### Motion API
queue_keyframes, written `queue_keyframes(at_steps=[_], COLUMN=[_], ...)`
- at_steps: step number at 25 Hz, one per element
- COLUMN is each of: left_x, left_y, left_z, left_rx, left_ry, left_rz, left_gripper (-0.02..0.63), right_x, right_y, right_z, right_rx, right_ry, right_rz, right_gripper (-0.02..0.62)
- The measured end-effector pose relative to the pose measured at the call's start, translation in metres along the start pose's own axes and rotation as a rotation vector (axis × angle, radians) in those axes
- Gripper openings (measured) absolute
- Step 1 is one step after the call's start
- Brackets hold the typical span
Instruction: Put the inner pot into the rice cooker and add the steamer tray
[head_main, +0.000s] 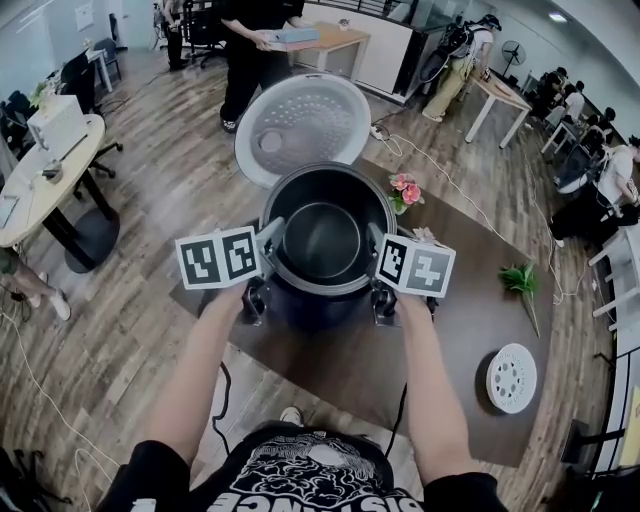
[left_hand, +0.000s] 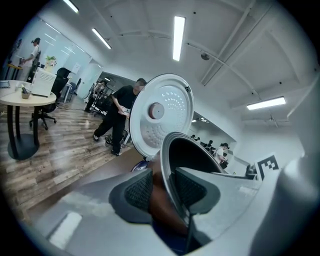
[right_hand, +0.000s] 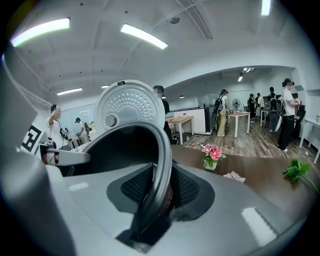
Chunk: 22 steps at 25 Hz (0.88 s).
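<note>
The dark inner pot (head_main: 322, 238) hangs between my two grippers, right over the dark rice cooker body (head_main: 322, 308). The cooker's white lid (head_main: 303, 125) stands open behind it. My left gripper (head_main: 272, 240) is shut on the pot's left rim, and the rim (left_hand: 167, 170) runs between the ribbed pads. On the opposite side, my right gripper (head_main: 376, 250) clamps the right rim (right_hand: 161, 165). The white round steamer tray (head_main: 511, 377) lies on the brown table (head_main: 450, 330) to the right, apart from both grippers. Whether the pot touches the cooker I cannot tell.
A small vase of pink flowers (head_main: 404, 190) stands just right of the cooker, with a green sprig (head_main: 521, 280) farther right. A white cable (head_main: 450, 190) runs off the table's far side. People stand behind the table, and a round desk (head_main: 40, 190) is at the left.
</note>
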<state>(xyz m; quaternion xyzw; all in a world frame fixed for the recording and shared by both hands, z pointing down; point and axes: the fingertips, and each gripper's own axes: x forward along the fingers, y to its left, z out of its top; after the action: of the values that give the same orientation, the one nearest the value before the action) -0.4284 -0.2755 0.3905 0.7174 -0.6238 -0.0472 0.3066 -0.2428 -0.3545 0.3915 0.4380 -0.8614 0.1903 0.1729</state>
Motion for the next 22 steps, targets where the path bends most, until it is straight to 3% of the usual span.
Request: queue_keyframes(at_steps=[15,22], left_x=[0.019,0.021], left_y=[0.01,0.011], left_z=[-0.028,-0.027], left_rx=[0.061,0.157], left_ry=[0.076,0.089], left_rz=[0.035,0.058], left_gripper=[0.143,0.143], right_x=[0.017,0.022], right_y=[-0.014,-0.01], right_z=[-0.03,-0.034], right_rx=[0.002,-0.124], right_ry=[0.066,0.098], right_rz=[-0.014,-0.044], right_gripper=[0.103,0.118])
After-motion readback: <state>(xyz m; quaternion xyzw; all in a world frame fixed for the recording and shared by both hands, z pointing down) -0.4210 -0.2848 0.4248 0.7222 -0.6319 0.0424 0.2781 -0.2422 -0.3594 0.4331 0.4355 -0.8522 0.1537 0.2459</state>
